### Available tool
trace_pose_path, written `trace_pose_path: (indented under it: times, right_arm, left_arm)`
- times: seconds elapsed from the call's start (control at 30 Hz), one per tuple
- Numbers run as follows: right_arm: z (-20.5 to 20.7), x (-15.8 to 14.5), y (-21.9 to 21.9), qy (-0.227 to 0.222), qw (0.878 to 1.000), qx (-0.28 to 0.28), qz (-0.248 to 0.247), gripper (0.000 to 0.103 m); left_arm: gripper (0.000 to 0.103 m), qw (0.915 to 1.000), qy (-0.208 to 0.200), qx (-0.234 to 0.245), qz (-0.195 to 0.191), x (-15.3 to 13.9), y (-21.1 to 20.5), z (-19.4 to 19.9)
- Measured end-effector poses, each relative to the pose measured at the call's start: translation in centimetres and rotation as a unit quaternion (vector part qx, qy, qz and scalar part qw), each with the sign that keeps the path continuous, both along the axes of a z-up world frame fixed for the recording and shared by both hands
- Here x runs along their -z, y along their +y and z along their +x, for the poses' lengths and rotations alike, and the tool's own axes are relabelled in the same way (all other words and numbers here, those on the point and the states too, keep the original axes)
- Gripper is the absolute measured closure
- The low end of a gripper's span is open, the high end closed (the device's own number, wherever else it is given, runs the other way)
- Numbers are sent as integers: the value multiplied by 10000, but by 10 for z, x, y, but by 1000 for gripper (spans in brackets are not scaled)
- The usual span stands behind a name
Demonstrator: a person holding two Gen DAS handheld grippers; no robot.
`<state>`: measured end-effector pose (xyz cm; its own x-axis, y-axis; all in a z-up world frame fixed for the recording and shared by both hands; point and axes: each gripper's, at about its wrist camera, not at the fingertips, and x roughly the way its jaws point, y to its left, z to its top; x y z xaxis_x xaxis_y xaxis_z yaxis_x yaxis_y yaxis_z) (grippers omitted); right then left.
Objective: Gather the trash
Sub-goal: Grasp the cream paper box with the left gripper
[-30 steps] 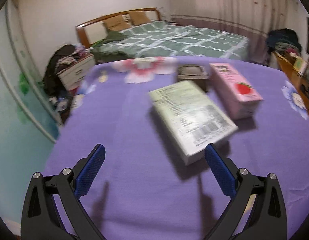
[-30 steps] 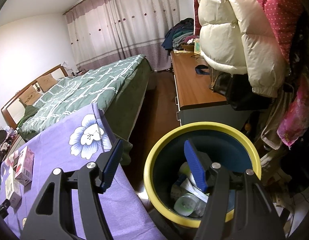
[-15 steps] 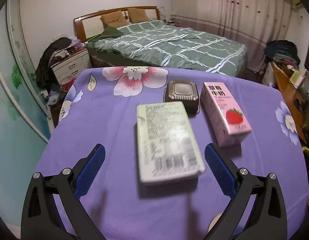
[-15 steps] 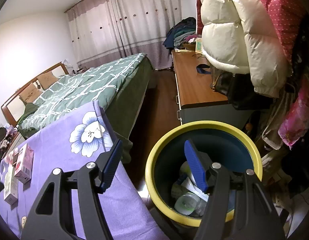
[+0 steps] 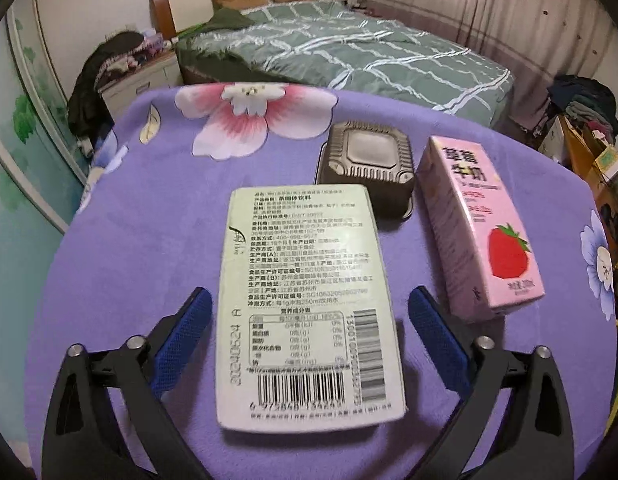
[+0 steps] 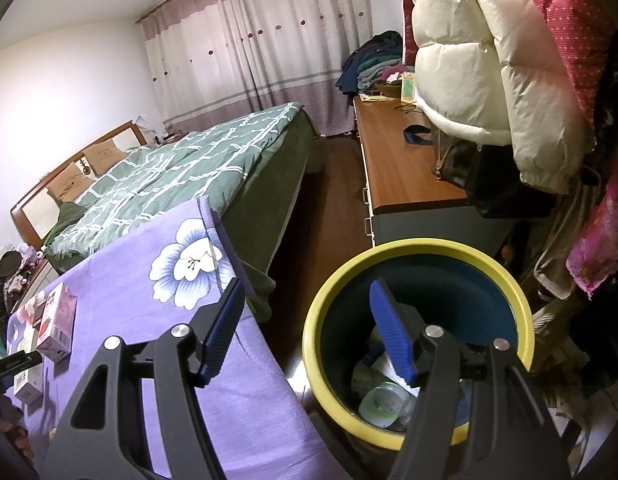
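A pale green flat box [image 5: 305, 300] with printed text and barcodes lies on the purple flowered tablecloth [image 5: 149, 240]. My left gripper [image 5: 309, 304] straddles the box, its jaws closing; a small gap shows between each blue pad and the box's sides. Beside it lie a pink strawberry milk carton [image 5: 481, 224] and a dark plastic tray [image 5: 369, 160]. My right gripper [image 6: 305, 308] hangs open and empty over the near rim of the yellow-rimmed blue bin [image 6: 321, 312], which holds trash. The carton [image 6: 57, 320] and the green box [image 6: 27, 380] show small at far left.
A bed with a green checked quilt [image 5: 349, 48] stands beyond the table. A wooden dresser [image 6: 397, 168] and hanging coats [image 6: 489, 60] crowd the bin's far side. The tablecloth edge [image 6: 269, 360] drops just left of the bin. A cluttered nightstand [image 5: 137, 76] stands at the far left.
My left gripper has moved forward over the table, so the green box now lies between its fingers, and the fingers have drawn closer together. The right gripper has stayed over the bin.
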<state>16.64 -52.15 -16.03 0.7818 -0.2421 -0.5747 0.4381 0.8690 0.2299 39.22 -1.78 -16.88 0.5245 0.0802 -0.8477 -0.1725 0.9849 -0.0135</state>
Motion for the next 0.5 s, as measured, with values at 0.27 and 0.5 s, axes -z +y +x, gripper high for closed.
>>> trace_pose_path:
  times: [0.27, 0.5]
  right_arm:
    - [0, 0, 0, -29, 10000, -42, 16, 41]
    - [-6, -2, -2, -124, 9999, 65, 30, 41]
  left_arm:
    - [31, 9999, 9, 162, -56, 4, 7, 8]
    - [32, 9983, -278, 501, 108, -11, -5, -30]
